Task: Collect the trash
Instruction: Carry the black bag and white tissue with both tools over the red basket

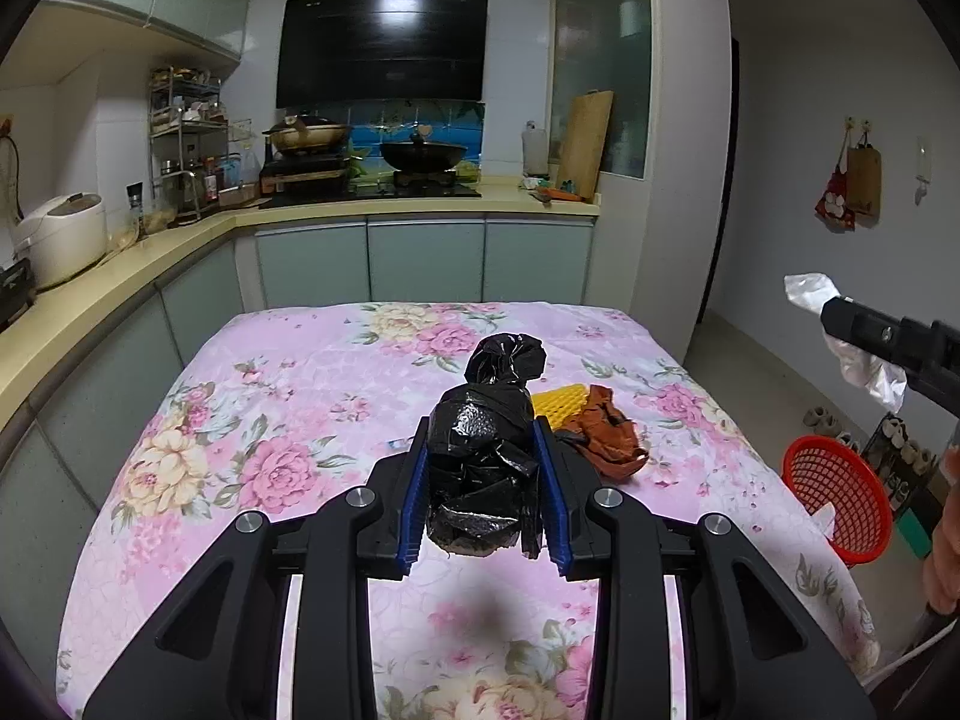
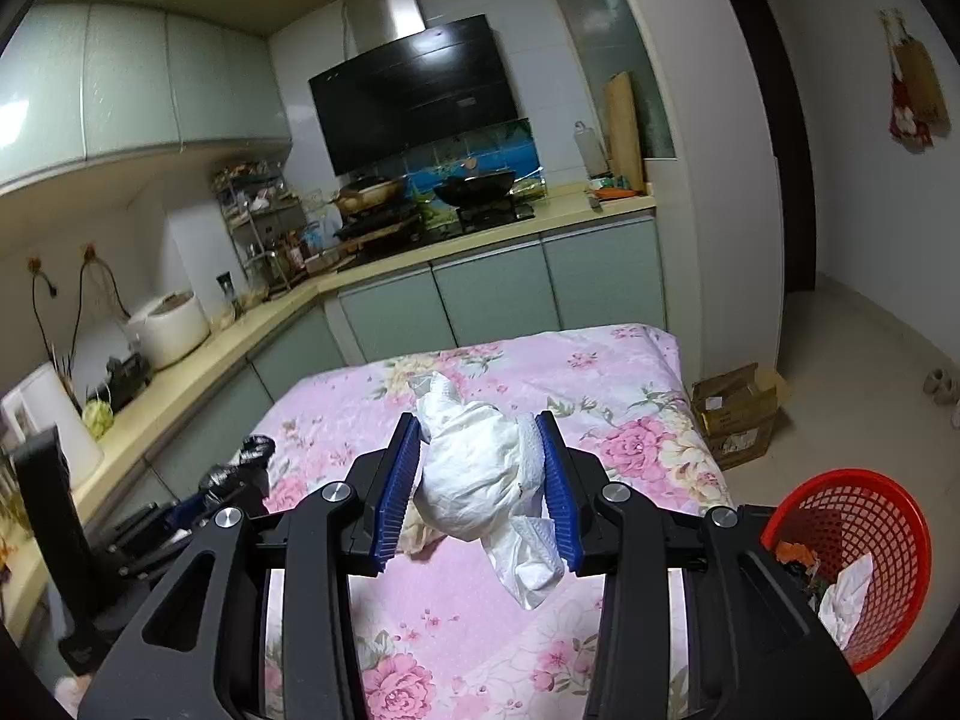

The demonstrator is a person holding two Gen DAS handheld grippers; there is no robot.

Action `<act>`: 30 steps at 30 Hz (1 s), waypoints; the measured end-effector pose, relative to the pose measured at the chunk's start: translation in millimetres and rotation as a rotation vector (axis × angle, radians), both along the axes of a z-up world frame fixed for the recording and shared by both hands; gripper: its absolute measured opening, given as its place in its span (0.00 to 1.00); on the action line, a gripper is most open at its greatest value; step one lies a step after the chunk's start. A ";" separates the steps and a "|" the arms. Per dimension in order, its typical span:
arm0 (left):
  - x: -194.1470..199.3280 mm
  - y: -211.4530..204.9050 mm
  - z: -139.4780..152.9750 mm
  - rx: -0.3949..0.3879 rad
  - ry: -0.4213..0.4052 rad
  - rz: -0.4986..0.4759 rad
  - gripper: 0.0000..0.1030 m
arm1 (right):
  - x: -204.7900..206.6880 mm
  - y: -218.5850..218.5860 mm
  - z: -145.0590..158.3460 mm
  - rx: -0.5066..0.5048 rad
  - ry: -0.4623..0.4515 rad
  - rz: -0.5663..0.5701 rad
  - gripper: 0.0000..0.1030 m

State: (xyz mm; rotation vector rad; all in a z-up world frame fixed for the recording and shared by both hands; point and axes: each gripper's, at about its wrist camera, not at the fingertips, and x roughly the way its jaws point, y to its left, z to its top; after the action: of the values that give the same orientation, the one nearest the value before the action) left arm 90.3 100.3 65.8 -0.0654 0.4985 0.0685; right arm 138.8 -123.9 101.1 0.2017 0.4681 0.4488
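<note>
Both claws were loaded. The left claw had its blue pads clamped on a crumpled black plastic bag, lifted clear of the floral-covered surface, probably to carry it off. The right claw pinched a wad of white tissue, also held aloft. The red basket sat at four o'clock, already holding scraps: the likely drop point. An orange wrapper and a yellow piece lay at one o'clock of the left claw, not yet collected.

A home kitchen: a black range hood hangs over a wok on the far tabletop, a rice cooker at left.
</note>
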 end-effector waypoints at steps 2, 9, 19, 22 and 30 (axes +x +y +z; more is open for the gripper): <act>2.3 -2.5 1.2 -0.015 0.003 -0.013 0.29 | 0.0 -4.6 1.1 0.006 0.005 -0.003 0.38; 17.1 -7.9 -3.4 -0.020 0.019 -0.033 0.29 | 2.4 -12.4 5.3 0.009 0.008 -0.003 0.38; 37.3 -37.3 -8.4 -0.005 0.040 -0.103 0.29 | 4.9 -29.6 0.7 0.022 0.008 -0.051 0.38; 44.1 -51.9 -9.3 -0.004 0.052 -0.141 0.29 | 4.2 -38.1 -0.2 0.027 0.011 -0.074 0.38; 57.0 -91.3 -14.6 -0.022 0.089 -0.246 0.30 | 1.1 -72.0 0.6 0.011 0.005 -0.154 0.38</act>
State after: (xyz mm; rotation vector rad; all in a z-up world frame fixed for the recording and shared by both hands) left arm 147.3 8.9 51.2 -0.0220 0.5933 -0.1757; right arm 139.9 -195.9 101.8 0.2478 0.4513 0.3004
